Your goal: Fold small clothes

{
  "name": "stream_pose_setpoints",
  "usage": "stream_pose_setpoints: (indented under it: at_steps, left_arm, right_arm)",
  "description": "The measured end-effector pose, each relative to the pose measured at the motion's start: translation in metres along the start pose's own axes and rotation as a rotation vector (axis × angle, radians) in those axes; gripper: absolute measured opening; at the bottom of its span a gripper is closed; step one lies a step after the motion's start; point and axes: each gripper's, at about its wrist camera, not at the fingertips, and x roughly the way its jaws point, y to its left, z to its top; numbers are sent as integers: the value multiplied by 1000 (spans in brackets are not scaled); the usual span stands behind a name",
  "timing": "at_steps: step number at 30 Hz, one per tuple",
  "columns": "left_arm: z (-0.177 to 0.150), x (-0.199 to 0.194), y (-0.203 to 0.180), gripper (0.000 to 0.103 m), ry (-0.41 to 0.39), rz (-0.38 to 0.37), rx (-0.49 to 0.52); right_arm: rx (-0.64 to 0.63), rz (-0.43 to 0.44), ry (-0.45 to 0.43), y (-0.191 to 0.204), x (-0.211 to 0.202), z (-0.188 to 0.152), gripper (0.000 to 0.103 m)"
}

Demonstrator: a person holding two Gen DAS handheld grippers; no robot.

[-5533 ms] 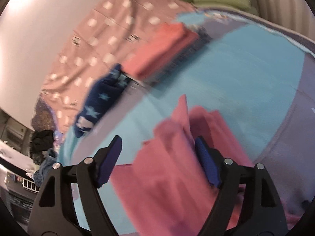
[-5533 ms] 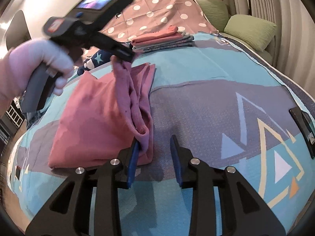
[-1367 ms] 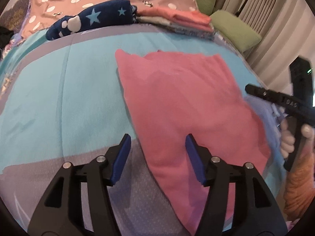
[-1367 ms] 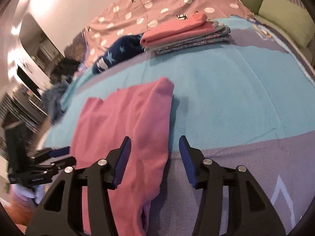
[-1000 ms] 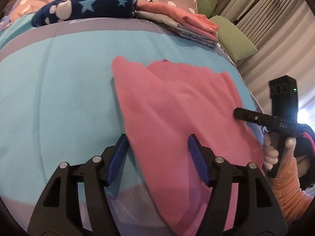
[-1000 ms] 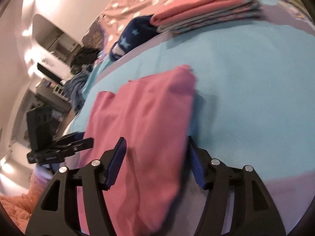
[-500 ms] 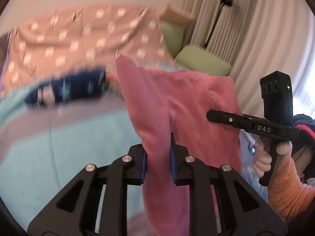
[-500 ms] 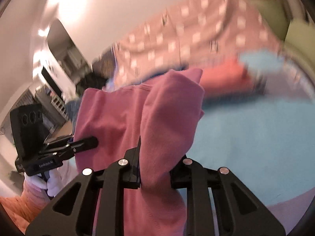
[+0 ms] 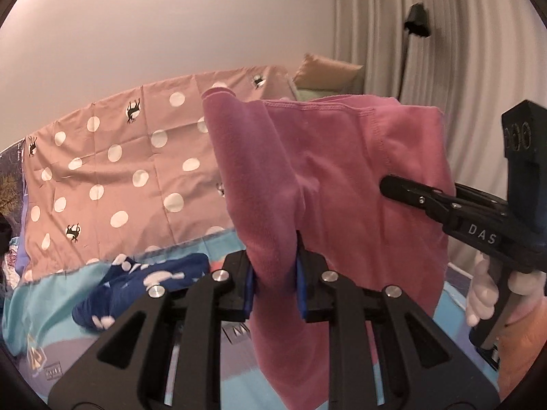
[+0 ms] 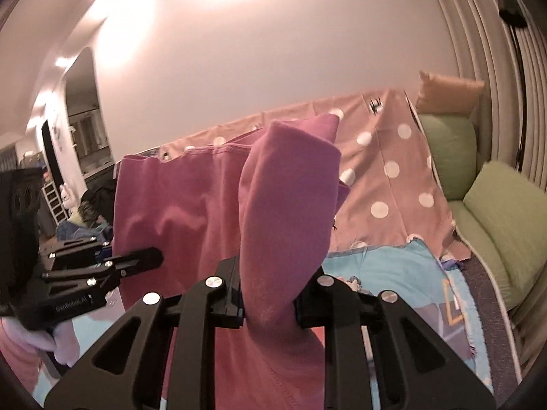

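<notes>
- Left wrist view. Your left gripper [image 9: 274, 282] is clenched on a bunched side edge of the soft pink knit garment [image 9: 345, 184]. The cloth is lifted clear of the turquoise and grey patterned bedspread [image 9: 37, 302] and hangs down past the jaws.
- Same view. The stitched hem runs across the top, from your grip toward your right gripper [image 9: 389, 184], which bites the far edge. The long axis lies side to side between your two tools.
- Same view, background. A rolled navy star-print cloth [image 9: 147, 283] lies on the bed below, with a dusty-pink polka-dot sheet [image 9: 112, 157] behind it.
- Right wrist view. Your right gripper [image 10: 270, 299] is clamped on a thick fold of the same garment [image 10: 184, 212]; the left gripper [image 10: 150, 259] shows at the opposite edge.
- Same view, right. Green cushions [image 10: 502, 198] sit well apart.
- Judgement. The spread panel hangs between you, so lowering it evenly will probably decide the fold; neither hand is clearly nearer.
</notes>
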Motion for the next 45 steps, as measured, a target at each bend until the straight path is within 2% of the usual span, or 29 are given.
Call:
stream_pose_setpoints:
  at_steps: [2, 3, 4, 5, 6, 7, 10, 13, 16, 18, 21, 24, 27, 30, 32, 34, 39, 43, 45]
  left_arm:
    - [0, 40, 10, 23, 26, 20, -29]
    - [-4, 67, 18, 33, 40, 50, -47]
    - [-9, 86, 24, 40, 46, 91, -53]
    - [-17, 108, 29, 57, 59, 160, -53]
    - [-29, 132, 35, 59, 92, 215, -45]
    - [-40, 149, 40, 59, 129, 240, -33]
    - [-78, 182, 44, 59, 233, 276, 31]
    - [-109, 183, 35, 60, 258, 250, 97]
    - [-124, 162, 25, 61, 239, 239, 110]
    - [-130, 147, 22, 66, 233, 195, 92]
    - [-139, 108, 7, 75, 182, 161, 91]
    - [-151, 64, -15, 85, 142, 173, 138]
    - [-165, 21, -36, 89, 115, 190, 183]
    - [-180, -20, -52, 93, 104, 176, 177]
    - [-187, -39, -57, 95, 97, 167, 158]
    - [-194, -63, -65, 96, 80, 152, 141]
    - [-205, -104, -81, 101, 52, 132, 132]
    - [-216, -128, -86, 101, 85, 41, 98]
    - [-222, -137, -88, 101, 77, 35, 84]
  right_arm:
    - [11, -44, 28, -17, 42, -2, 23]
    - [16, -91, 42, -23, 58, -6, 26]
    - [26, -175, 63, -32, 79, -13, 42]
    - [35, -245, 80, -37, 90, -23, 49]
    - [44, -327, 114, -46, 108, -35, 49]
    - [49, -355, 139, -51, 117, -46, 49]
    - [63, -311, 189, -57, 119, -85, 49]
    - [5, -288, 194, -46, 95, -116, 49]
    - [-7, -270, 196, -30, 59, -139, 50]
    - [-17, -269, 183, -22, 32, -154, 52]
    - [-40, -277, 162, -5, -9, -177, 55]
    - [-51, -289, 160, 10, -47, -199, 61]
    - [-19, -289, 171, 20, -78, -215, 66]
    - [16, -281, 173, 33, -107, -224, 68]
    - [10, -304, 153, 42, -123, -228, 77]
    - [-3, -328, 127, 55, -142, -231, 81]
    - [12, -327, 122, 78, -177, -238, 83]
    - [24, -339, 120, 91, -195, -242, 89]
    - [21, -337, 118, 98, -203, -245, 89]
